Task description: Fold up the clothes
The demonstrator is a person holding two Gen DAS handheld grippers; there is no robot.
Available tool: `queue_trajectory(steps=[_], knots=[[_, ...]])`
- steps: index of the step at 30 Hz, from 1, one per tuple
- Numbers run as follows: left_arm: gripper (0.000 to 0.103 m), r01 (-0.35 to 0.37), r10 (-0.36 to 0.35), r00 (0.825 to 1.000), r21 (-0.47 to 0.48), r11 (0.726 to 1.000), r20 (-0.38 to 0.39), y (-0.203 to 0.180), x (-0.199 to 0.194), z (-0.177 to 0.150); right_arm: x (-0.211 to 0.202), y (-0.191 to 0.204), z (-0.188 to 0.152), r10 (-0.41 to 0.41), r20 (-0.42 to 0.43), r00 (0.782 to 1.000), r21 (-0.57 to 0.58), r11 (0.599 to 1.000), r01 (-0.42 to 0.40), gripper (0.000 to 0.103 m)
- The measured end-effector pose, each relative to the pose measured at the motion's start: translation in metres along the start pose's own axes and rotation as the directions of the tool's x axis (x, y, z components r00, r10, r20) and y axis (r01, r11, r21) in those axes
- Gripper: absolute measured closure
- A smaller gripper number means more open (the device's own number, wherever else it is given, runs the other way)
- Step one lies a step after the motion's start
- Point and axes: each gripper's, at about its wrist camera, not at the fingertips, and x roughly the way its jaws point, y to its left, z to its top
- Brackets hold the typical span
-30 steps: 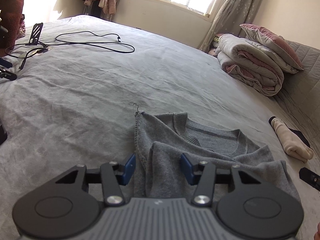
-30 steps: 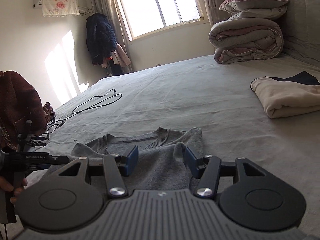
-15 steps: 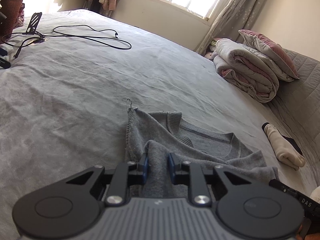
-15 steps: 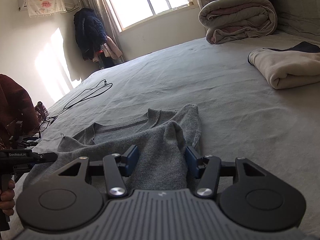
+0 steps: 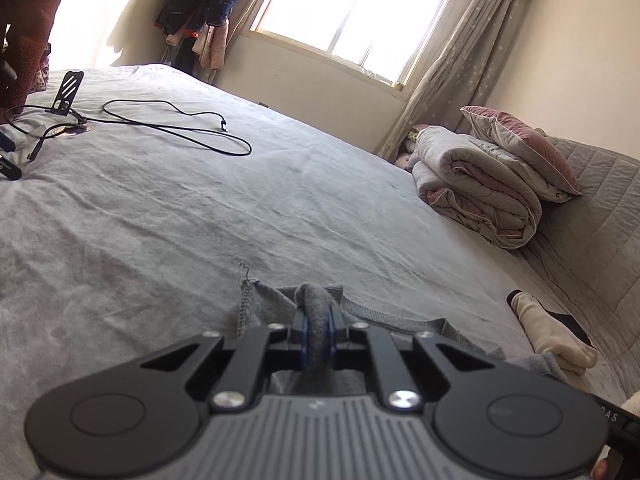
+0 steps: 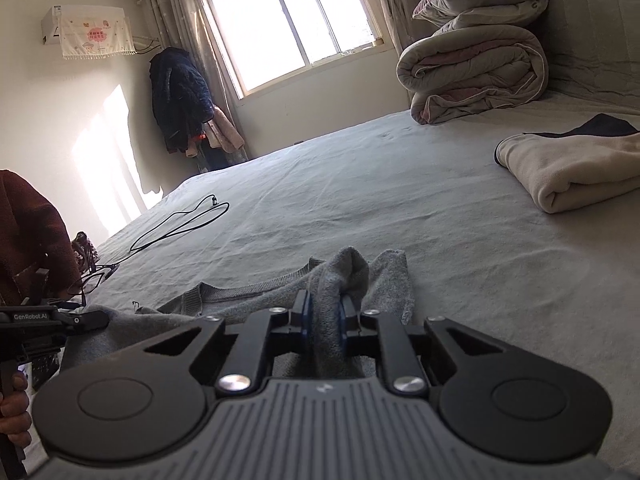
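A grey knit sweater (image 5: 276, 304) lies on the grey bed, neckline toward the far side; it also shows in the right wrist view (image 6: 248, 300). My left gripper (image 5: 316, 330) is shut on a raised fold of the sweater on its left side. My right gripper (image 6: 324, 316) is shut on a bunched fold of the sweater on its right side, with fabric standing up between the blue pads. The left gripper's body (image 6: 52, 320) shows at the left edge of the right wrist view.
A black cable (image 5: 176, 128) and a phone stand (image 5: 68, 92) lie at the far left of the bed. A folded cream garment (image 6: 568, 168) lies to the right. A rolled quilt with pillows (image 5: 480, 184) sits by the headboard.
Both grippers went from open around the sweater's folds to shut on them. Both have lifted and tilted up, pulling the fabric up with them.
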Motion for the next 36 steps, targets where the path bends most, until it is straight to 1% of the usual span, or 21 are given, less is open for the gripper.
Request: queue_trajectory(steps=[2,7,14,18,20,22,24,25,26,27,28,29,30,32,35,36], knots=[[0.094,-0.007,0.007,1.0,0.01,1.0,0.011,-0.002,0.007,0.006,0.009,0.0,0.005,-0.004,-0.002,1.0,-0.004,1.0,0.004,0.087],[0.094,-0.063,0.062,0.998,0.047,0.997,0.026,-0.007,0.032,0.015,0.036,-0.003,0.013,-0.02,-0.007,1.0,-0.009,1.0,0.019,0.087],[0.094,-0.125,0.122,0.991,0.059,0.99,0.052,-0.006,0.064,0.02,0.07,-0.007,0.022,-0.039,-0.007,0.999,-0.014,0.999,0.039,0.087],[0.094,-0.149,0.146,0.989,0.074,0.986,0.038,-0.002,0.078,0.016,0.089,-0.011,0.017,-0.073,-0.031,0.997,-0.046,0.996,0.072,0.087],[0.092,-0.158,0.156,0.987,0.072,0.985,0.026,0.001,0.083,0.013,0.098,-0.014,0.012,-0.094,-0.058,0.994,-0.053,0.994,0.091,0.087],[0.087,-0.166,0.166,0.986,0.07,0.984,0.014,0.004,0.087,0.011,0.101,-0.021,0.01,-0.089,-0.083,0.993,-0.013,0.996,0.088,0.081],[0.082,-0.175,0.175,0.985,0.069,0.982,0.002,0.007,0.091,0.008,0.102,-0.028,0.01,-0.077,-0.101,0.992,0.036,0.996,0.081,0.079],[0.078,-0.179,0.18,0.984,0.068,0.981,-0.004,0.009,0.093,0.007,0.103,-0.031,0.01,-0.07,-0.11,0.991,0.06,0.995,0.077,0.076],[0.078,-0.184,0.185,0.983,0.068,0.981,-0.01,0.01,0.095,0.006,0.101,-0.033,0.011,-0.067,-0.113,0.991,0.078,0.994,0.076,0.073],[0.074,-0.181,0.183,0.983,0.06,0.982,-0.014,0.01,0.093,0.007,0.097,-0.034,0.012,-0.066,-0.111,0.992,0.088,0.993,0.076,0.067],[0.067,-0.184,0.185,0.982,0.05,0.982,-0.019,0.01,0.089,0.008,0.093,-0.034,0.013,-0.065,-0.109,0.992,0.099,0.992,0.076,0.064],[0.063,-0.191,0.192,0.981,0.039,0.981,-0.024,0.011,0.085,0.01,0.089,-0.034,0.014,-0.067,-0.107,0.992,0.104,0.991,0.078,0.063],[0.061,-0.195,0.196,0.98,0.018,0.981,-0.034,0.012,0.08,0.012,0.084,-0.034,0.015,-0.07,-0.105,0.992,0.103,0.991,0.081,0.062],[0.058,-0.182,0.18,0.981,-0.031,0.983,-0.067,0.017,0.073,0.014,0.074,-0.034,0.015,-0.075,-0.109,0.991,0.099,0.991,0.086,0.06],[0.048,-0.16,0.144,0.98,-0.118,0.98,-0.136,0.026,0.057,0.015,0.059,-0.037,0.015,-0.08,-0.122,0.989,0.104,0.99,0.093,0.056],[0.045,-0.154,0.132,0.979,-0.14,0.978,-0.156,0.028,0.052,0.013,0.053,-0.038,0.015,-0.078,-0.129,0.989,0.113,0.989,0.093,0.053]])
